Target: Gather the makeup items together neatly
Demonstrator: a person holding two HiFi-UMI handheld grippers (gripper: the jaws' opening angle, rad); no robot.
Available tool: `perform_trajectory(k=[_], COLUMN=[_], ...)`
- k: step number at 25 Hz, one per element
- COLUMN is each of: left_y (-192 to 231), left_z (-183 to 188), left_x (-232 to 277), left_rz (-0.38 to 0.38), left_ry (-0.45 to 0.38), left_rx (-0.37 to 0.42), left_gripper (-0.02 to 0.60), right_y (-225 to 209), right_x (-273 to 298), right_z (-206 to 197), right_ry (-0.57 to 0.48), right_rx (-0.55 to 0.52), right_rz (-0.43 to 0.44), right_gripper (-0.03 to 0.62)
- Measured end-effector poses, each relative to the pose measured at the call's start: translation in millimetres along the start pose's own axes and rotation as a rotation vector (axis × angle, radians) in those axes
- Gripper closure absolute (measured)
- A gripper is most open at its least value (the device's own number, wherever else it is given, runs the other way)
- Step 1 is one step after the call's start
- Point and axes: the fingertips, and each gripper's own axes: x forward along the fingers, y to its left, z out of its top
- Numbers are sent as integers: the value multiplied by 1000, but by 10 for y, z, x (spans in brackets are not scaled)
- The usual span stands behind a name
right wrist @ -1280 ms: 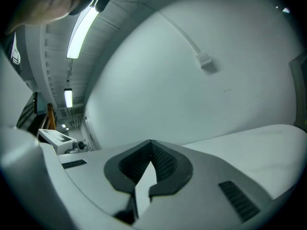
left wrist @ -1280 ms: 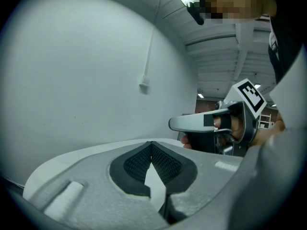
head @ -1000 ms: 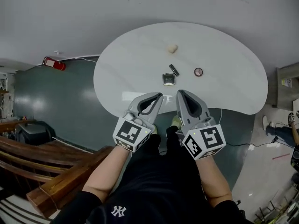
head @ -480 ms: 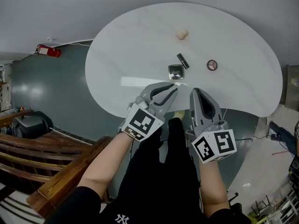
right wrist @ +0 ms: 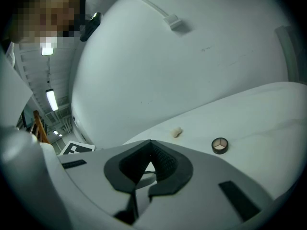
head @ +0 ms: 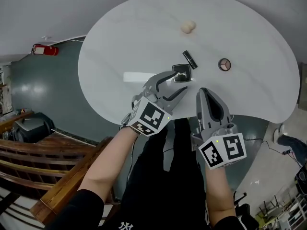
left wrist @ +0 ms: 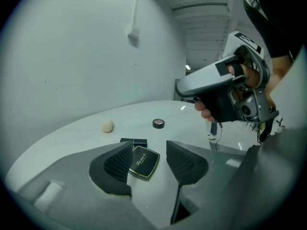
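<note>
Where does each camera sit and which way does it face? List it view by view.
Head view: on the person's head, steeply down at the white table; forearms, left hand-held gripper, right hand-held gripper show.
Left gripper view: rides that hand-held gripper, along jaws that have just been opening, square compact between them ungripped; right hand shows.
Right gripper view: rides that hand-held gripper, along shut jaws across the table.
All three share the round eyeshadow pot.

On the table (head: 120,42) the compact (head: 181,74) lies before the lipstick (head: 190,59), eyeshadow (head: 224,64) right, sponge (head: 188,27) behind.
</note>
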Motion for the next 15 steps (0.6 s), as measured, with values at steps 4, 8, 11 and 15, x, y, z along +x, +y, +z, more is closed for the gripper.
perform_trajectory(k=[4,8,11,15], left_y=[93,119,124,155], left_z=[-131,-212,-272,-284], left_x=[139,259,352,397], left_rz=[9,-2,-15,-25], left_ry=[26,43,52,51], left_rx=[12,26,34,32], left_gripper=[345,305,281,258], right_y=[-18,-45,-117,-156], right_x=[83,124,159,171], right_z=[-57,-73,-117,-149], right_ry=[10,13,17,25], right_rx=[10,17,26,33], right_rz=[6,8,2,-7], right_gripper=[582,582,582,582])
